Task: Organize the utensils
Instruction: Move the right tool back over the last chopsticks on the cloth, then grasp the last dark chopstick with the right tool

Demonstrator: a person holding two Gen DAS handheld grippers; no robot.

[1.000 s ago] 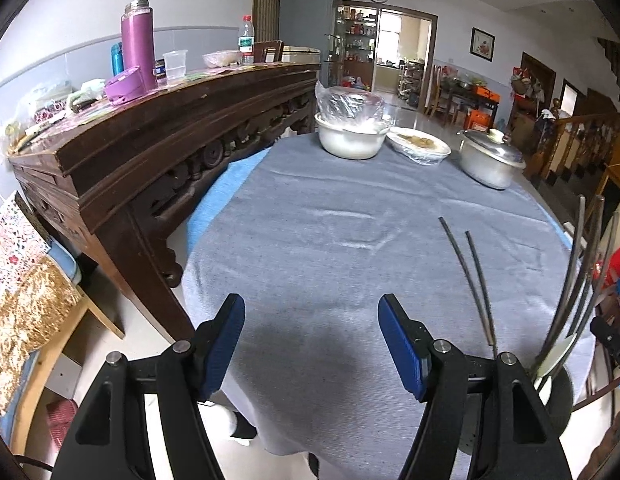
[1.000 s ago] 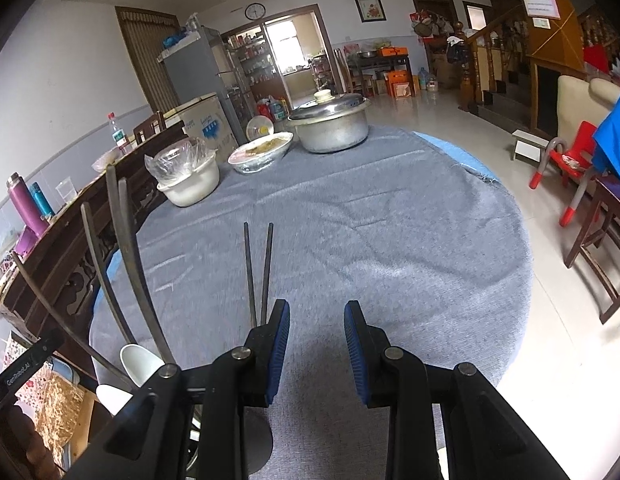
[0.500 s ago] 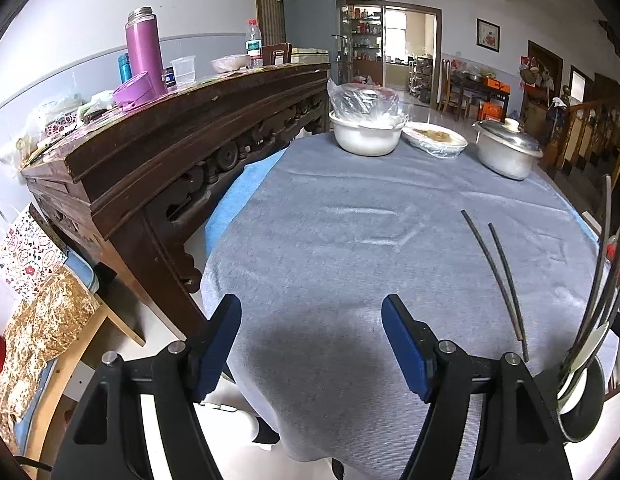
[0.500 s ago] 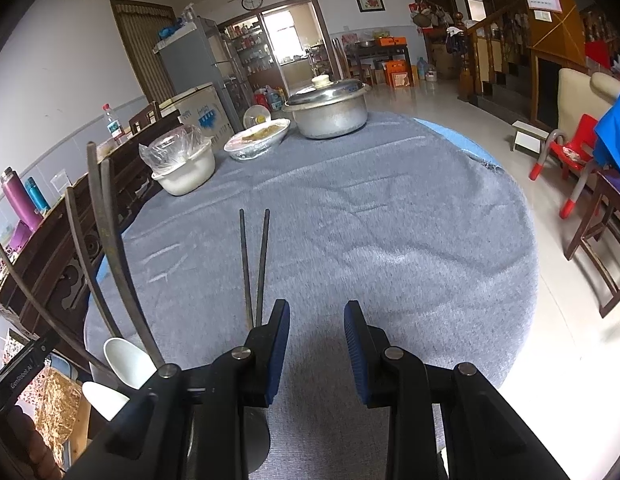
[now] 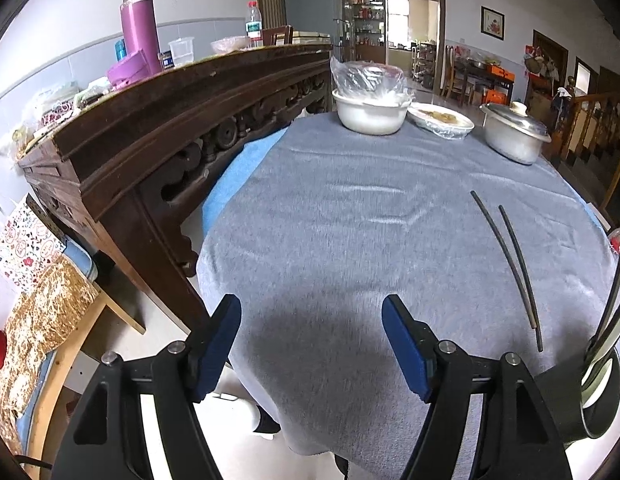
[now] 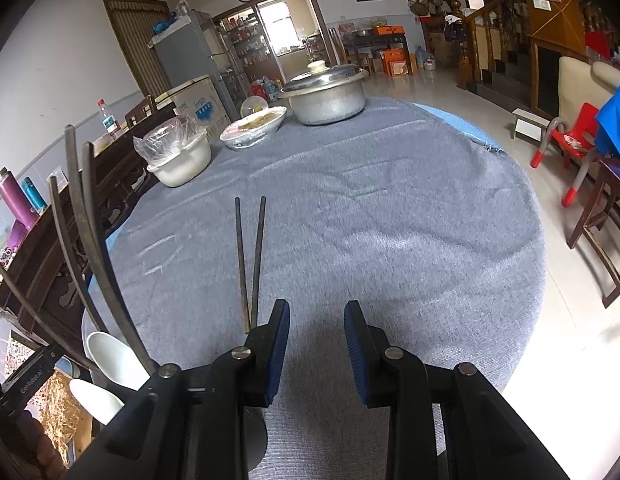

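Two dark chopsticks [image 5: 510, 264] [image 6: 249, 264] lie side by side on the grey tablecloth [image 5: 350, 220] [image 6: 390, 220]. A dark utensil cup [image 5: 602, 400] at the near table edge holds several upright chopsticks [image 6: 85, 220] and white spoons [image 6: 109, 356]. My left gripper [image 5: 312, 320] hovers open and empty over the near left edge of the table, well left of the loose pair. My right gripper [image 6: 316, 320] stands with a narrow gap and nothing in it. Its left finger sits just right of the near ends of the loose chopsticks, and the cup is to its left.
At the far side stand a white bowl under plastic [image 5: 370, 112] [image 6: 177, 160], a covered plate [image 5: 442, 120] [image 6: 253, 128] and a lidded metal pot [image 5: 514, 136] [image 6: 326, 96]. A carved dark sideboard [image 5: 169, 140] runs along the table's left. Chairs [image 6: 566, 148] stand on the right.
The left gripper has sunk slightly toward the near table edge, and its jaws stand a touch wider. The right gripper has barely moved.
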